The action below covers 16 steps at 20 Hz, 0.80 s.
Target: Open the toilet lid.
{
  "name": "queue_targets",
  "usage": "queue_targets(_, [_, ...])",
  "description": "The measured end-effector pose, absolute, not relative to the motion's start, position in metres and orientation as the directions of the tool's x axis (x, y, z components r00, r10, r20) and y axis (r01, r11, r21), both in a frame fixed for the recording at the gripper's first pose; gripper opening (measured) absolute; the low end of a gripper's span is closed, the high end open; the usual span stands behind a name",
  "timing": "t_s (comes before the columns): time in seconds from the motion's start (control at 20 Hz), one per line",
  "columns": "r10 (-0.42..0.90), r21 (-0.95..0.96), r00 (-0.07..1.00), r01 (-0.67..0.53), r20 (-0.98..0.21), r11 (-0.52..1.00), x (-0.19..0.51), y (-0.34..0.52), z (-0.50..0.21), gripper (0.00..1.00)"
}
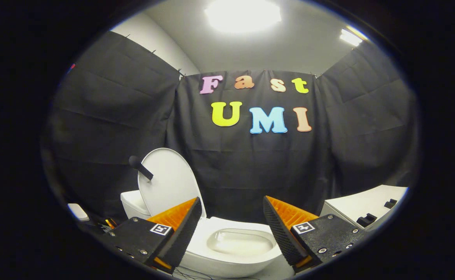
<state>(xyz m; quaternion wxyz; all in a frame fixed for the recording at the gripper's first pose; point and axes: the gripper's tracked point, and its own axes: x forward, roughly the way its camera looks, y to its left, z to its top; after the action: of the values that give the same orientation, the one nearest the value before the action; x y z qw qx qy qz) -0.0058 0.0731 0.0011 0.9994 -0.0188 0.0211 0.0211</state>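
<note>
A white toilet (227, 252) stands just ahead of my fingers, its bowl visible between them. Its lid (169, 181) is raised upright and leans back toward the tank (134, 204), beyond my left finger. A short dark handle (141, 168) sticks out from the lid's upper left side. My gripper (233, 208) is open, with its fingers spread wide and nothing between them. It hovers above the front of the bowl, touching neither lid nor seat.
A white cabinet or counter (367, 206) with dark fittings stands to the right of the toilet. A small white object (78, 212) and some small items (108, 224) lie to the left of the tank. Black cloth walls close in on three sides.
</note>
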Motion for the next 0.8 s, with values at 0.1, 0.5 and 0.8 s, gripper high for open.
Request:
queue_targets(0.1, [0.025, -0.027, 0.998, -0.027, -0.053, 0.999, -0.005, 0.069, 0.000, 0.97])
queue_targets(0.5, [0.004, -0.004, 0.997, -0.004, -0.080, 1.000, -0.005, 0.065, -0.004, 0.97])
queue_targets(0.8, [0.016, -0.019, 0.995, -0.018, -0.097, 1.000, -0.006, 0.068, -0.007, 0.97])
